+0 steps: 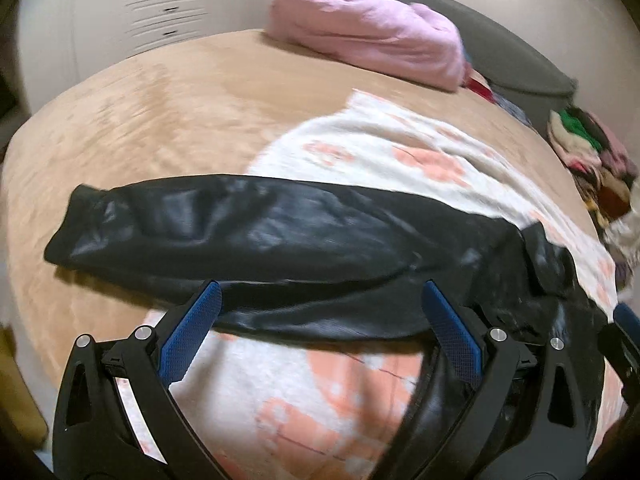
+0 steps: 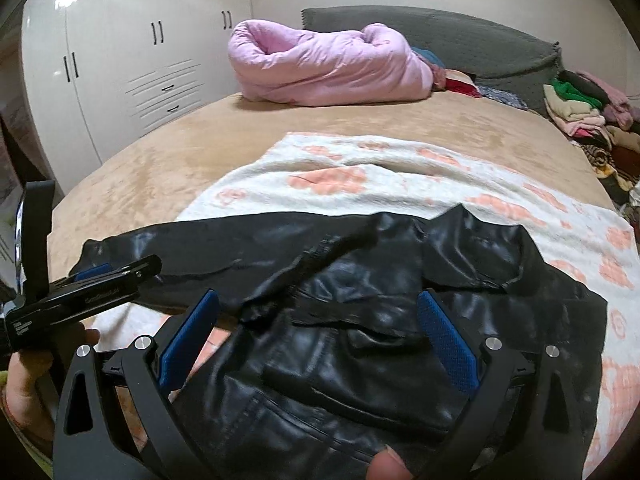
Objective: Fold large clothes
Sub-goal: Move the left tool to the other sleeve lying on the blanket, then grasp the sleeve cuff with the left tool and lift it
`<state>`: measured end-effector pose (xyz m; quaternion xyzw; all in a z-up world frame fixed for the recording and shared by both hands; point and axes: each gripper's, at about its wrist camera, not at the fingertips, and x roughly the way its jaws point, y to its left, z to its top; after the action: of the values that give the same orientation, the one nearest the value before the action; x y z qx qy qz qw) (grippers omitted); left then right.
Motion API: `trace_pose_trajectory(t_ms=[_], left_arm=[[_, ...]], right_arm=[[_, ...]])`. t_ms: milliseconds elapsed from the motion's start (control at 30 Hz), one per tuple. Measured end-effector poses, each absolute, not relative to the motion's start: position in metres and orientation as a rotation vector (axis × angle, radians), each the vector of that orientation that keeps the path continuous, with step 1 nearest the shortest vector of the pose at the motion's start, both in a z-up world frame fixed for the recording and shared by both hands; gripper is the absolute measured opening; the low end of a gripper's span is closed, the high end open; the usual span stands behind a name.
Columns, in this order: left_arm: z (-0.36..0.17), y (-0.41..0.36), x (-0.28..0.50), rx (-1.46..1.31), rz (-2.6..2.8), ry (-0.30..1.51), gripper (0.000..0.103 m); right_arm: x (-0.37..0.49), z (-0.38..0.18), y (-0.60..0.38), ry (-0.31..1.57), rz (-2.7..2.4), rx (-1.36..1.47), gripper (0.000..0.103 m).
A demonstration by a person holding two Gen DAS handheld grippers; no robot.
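A black leather jacket (image 2: 360,344) lies spread across a white towel (image 2: 400,176) with peach flowers, on a tan bed (image 2: 168,160). One sleeve (image 1: 224,224) stretches straight out to the left, its cuff reaching past the towel onto the bedcover. The collar (image 2: 472,248) stands rumpled toward the far side.

The left gripper (image 1: 320,320) hovers over the near edge of the sleeve with its blue pads (image 1: 192,332) spread wide and nothing between them. The right gripper (image 2: 320,328) hangs above the jacket's body, its own blue pads (image 2: 448,340) equally far apart and holding nothing; whether they touch the leather cannot be told. In the right wrist view the left gripper (image 2: 92,276) shows from the side at the left edge, near the sleeve's cuff, with the person's left hand (image 2: 28,376) wrapped around its grip. A fingertip (image 2: 388,464) intrudes at the bottom of that view.

At the head of the bed a rolled pink quilt (image 2: 328,68) rests against a grey headboard (image 2: 440,40). A heap of mixed clothes (image 2: 584,112) sits on the right edge of the bed. A glossy white wardrobe (image 2: 120,60) fills the wall to the left.
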<state>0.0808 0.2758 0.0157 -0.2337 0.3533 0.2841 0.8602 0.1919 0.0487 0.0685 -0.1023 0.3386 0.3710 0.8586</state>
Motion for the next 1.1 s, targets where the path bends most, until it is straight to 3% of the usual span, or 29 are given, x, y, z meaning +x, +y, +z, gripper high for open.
trace_pose_trajectory(t_ms=[1100], left_arm=[[-0.006, 0.366, 0.018, -0.706, 0.975, 0.701, 0.094]], right_arm=[[0.165, 0.06, 0.151, 0.72, 0.96, -0.312, 0.099]])
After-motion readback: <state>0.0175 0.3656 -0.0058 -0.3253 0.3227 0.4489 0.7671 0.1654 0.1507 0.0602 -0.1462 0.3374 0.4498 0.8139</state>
